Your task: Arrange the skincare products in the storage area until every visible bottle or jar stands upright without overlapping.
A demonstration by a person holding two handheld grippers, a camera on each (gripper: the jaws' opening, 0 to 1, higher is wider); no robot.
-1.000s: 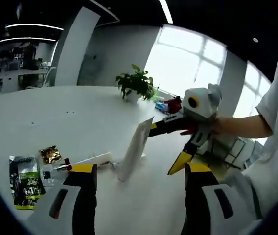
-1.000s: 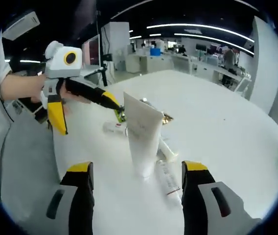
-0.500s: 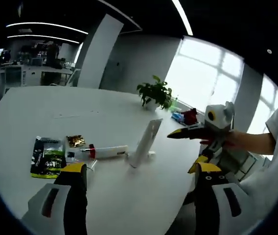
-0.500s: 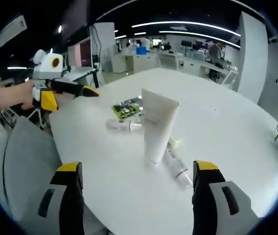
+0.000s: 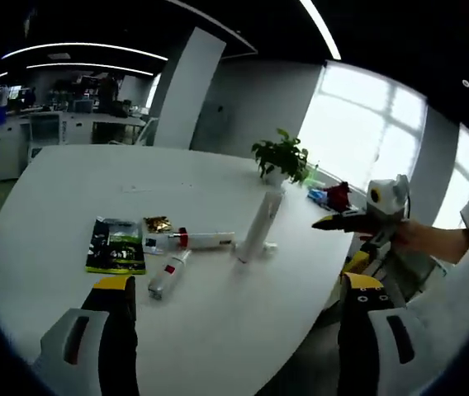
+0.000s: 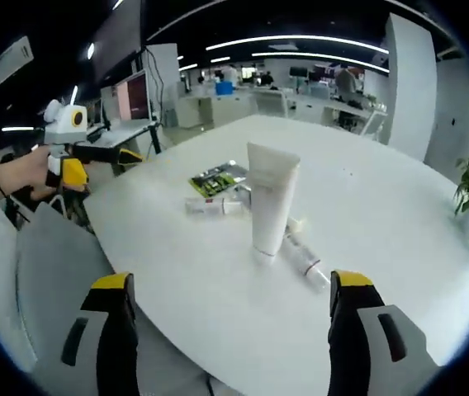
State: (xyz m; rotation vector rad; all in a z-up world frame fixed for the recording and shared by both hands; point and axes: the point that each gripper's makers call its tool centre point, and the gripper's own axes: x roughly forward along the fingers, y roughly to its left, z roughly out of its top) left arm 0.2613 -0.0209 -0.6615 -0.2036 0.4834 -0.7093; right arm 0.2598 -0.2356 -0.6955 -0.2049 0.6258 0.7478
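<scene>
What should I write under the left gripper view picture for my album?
A white tube stands upright on the round white table beside two lying tubes and a dark packet, open fingers in front.

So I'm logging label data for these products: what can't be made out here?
- Upright white tube: print too small, both views.
- Two lying tubes: text blurred; in the right gripper view the upright tube partly hides them.
- Green-black sachet: lettering too small.
- Gold packet: too small to identify.

You can't read any lettering: print on the tubes (image 5: 188,240) and the green packet (image 5: 116,245) is too small.
</scene>
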